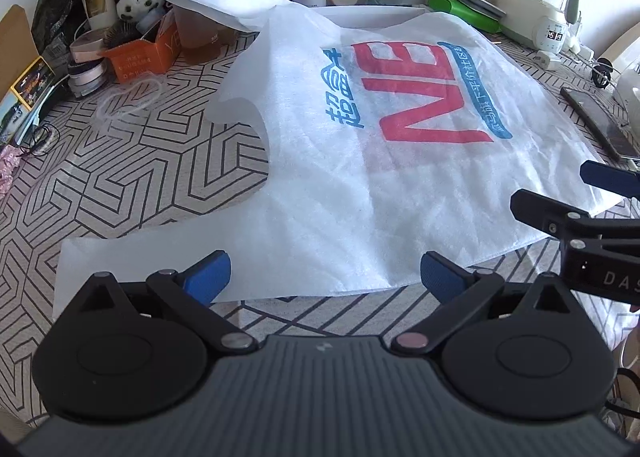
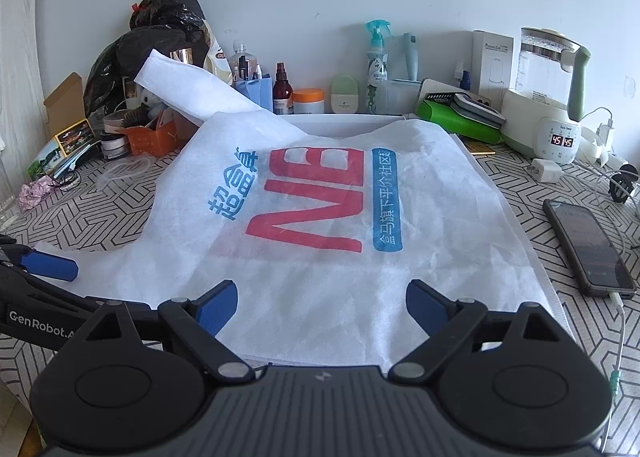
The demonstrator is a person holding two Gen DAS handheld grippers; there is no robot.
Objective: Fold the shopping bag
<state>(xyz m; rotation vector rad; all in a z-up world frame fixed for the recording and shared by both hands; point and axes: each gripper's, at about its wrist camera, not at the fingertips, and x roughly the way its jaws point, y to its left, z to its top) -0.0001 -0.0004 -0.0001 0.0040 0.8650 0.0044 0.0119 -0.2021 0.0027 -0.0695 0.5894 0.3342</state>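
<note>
Both grippers hover with blue pads spread apart, the left gripper (image 1: 325, 277) over the near handle, the right gripper (image 2: 322, 307) over the near edge of the white shopping bag (image 2: 320, 225), which lies flat on the patterned table (image 1: 132, 161); its far handle drapes over clutter.

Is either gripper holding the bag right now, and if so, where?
Neither. The left gripper and right gripper both have jaws wide open at the near edge of the shopping bag, which lies flat, ungripped.

Counter (image 2: 520, 185) has geometric-line cover. White shopping bag (image 2: 320, 277) lies flat mid-counter. Phone (image 2: 588, 249) at right, kettle (image 2: 548, 97) behind.
</note>
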